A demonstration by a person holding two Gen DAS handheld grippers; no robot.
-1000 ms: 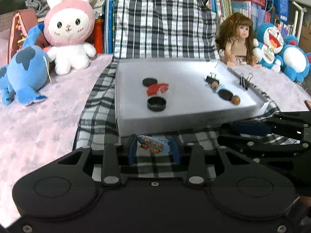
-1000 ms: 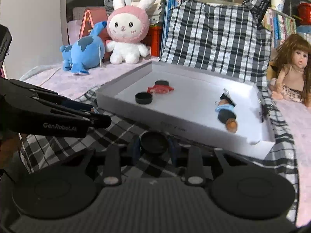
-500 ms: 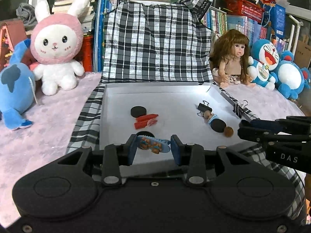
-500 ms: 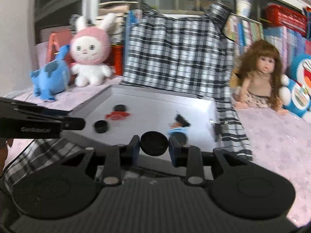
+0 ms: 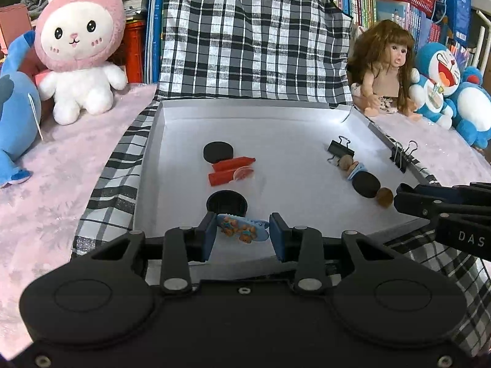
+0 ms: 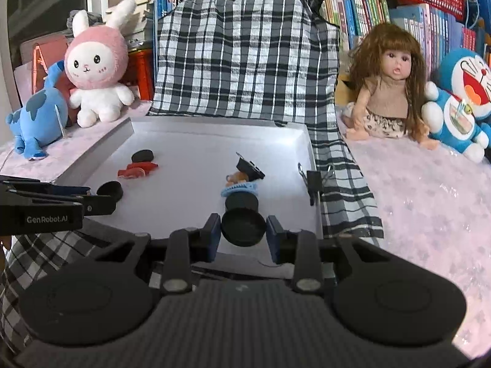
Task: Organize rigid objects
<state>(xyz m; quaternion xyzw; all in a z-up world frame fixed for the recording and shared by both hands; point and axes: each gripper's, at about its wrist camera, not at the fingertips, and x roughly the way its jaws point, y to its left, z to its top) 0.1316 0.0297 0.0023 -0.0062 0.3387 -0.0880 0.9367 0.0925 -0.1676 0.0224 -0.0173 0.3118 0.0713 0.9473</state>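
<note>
My left gripper is shut on a small blue hair clip with orange bears, held over the near edge of the white tray. My right gripper is shut on a black round cap, over the tray's near right part. In the tray lie a black disc, a red clip, a black cup-like cap, a black binder clip, another blue clip and a black cap with a brown nut.
A second binder clip grips the tray's right wall. Plaid cloth lies under and behind the tray. A pink rabbit plush and blue plush sit left; a doll and blue cat plushes sit right.
Both grippers have moved forward from the plaid cloth to over the tray's near edge, each still holding its object. The right gripper also swung toward the tray's right side.
</note>
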